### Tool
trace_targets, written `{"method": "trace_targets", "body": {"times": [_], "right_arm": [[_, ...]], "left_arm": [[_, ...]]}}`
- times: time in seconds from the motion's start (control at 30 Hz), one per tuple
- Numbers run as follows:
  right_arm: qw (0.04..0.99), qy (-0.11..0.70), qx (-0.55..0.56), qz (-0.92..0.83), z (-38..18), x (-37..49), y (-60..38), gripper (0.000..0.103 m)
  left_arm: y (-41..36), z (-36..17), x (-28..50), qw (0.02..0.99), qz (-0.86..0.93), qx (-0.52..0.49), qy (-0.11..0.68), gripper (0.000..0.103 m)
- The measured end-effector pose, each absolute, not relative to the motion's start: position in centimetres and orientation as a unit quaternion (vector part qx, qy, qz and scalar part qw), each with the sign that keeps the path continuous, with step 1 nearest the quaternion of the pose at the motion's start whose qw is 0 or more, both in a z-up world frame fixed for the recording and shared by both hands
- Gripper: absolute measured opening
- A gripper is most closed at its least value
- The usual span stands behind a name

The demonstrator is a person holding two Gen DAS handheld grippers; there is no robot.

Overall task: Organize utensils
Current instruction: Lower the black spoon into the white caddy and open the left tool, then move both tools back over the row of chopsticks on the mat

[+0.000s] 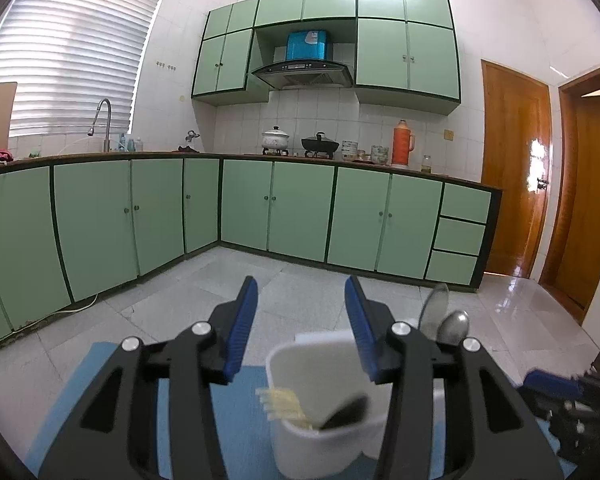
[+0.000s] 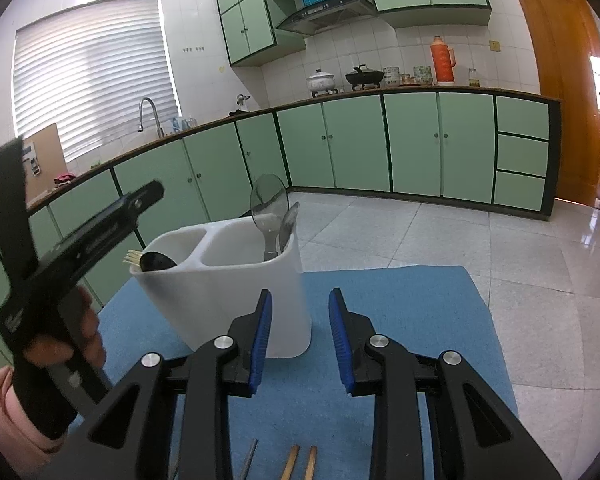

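Note:
A white two-compartment utensil holder point(image 2: 236, 304) stands on a blue mat point(image 2: 400, 320). Its right compartment holds a clear plastic spoon point(image 2: 269, 200) and a metal spoon point(image 2: 289, 222). Its left compartment holds a black spoon point(image 2: 156, 262) and a pale wooden fork point(image 2: 133, 258). My right gripper point(image 2: 300, 332) is open and empty, just in front of the holder. My left gripper point(image 1: 302, 320) is open and empty, above the holder point(image 1: 320, 412). Chopsticks point(image 2: 300, 462) and a metal handle point(image 2: 249, 460) lie on the mat below my right gripper.
The mat lies on a white table point(image 2: 540, 300). My left gripper's body, held by a hand point(image 2: 72, 336), shows at the left of the right wrist view. Green kitchen cabinets point(image 1: 300, 216) and a wooden door point(image 1: 516, 168) stand far behind.

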State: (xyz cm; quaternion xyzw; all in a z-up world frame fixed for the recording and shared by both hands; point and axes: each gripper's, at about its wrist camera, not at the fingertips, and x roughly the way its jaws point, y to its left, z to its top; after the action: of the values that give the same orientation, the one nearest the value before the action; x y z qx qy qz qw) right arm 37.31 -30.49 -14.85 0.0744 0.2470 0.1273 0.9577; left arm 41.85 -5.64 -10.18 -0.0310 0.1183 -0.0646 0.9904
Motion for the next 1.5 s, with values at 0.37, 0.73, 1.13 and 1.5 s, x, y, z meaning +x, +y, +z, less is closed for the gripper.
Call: {"method": "trace_targets", "body": {"times": [0.37, 0.73, 1.13, 1.5], "right_arm": [[0.961, 0.236, 0.070, 0.126, -13.8, 35.9, -30.4, 0.029], [0.954, 0.263, 0.071, 0.122, -14.4, 33.1, -31.0, 0.029], [0.923, 0.363, 0.067, 0.111, -20.3, 30.6, -31.6, 0.029], [0.907, 0.397, 0.055, 0.128, -21.5, 23.6, -31.4, 0.029]], "left_arm": [[-5.1, -10.5, 37.0, 0.989, -0.066, -0.024, 0.132, 0.053], [-3.7, -11.7, 32.4, 0.979, -0.061, -0.027, 0.194, 0.068], [-3.5, -16.3, 29.3, 0.951, -0.053, -0.012, 0.304, 0.072], [-2.1, -18.9, 23.3, 0.929, -0.050, -0.010, 0.367, 0.070]]}}
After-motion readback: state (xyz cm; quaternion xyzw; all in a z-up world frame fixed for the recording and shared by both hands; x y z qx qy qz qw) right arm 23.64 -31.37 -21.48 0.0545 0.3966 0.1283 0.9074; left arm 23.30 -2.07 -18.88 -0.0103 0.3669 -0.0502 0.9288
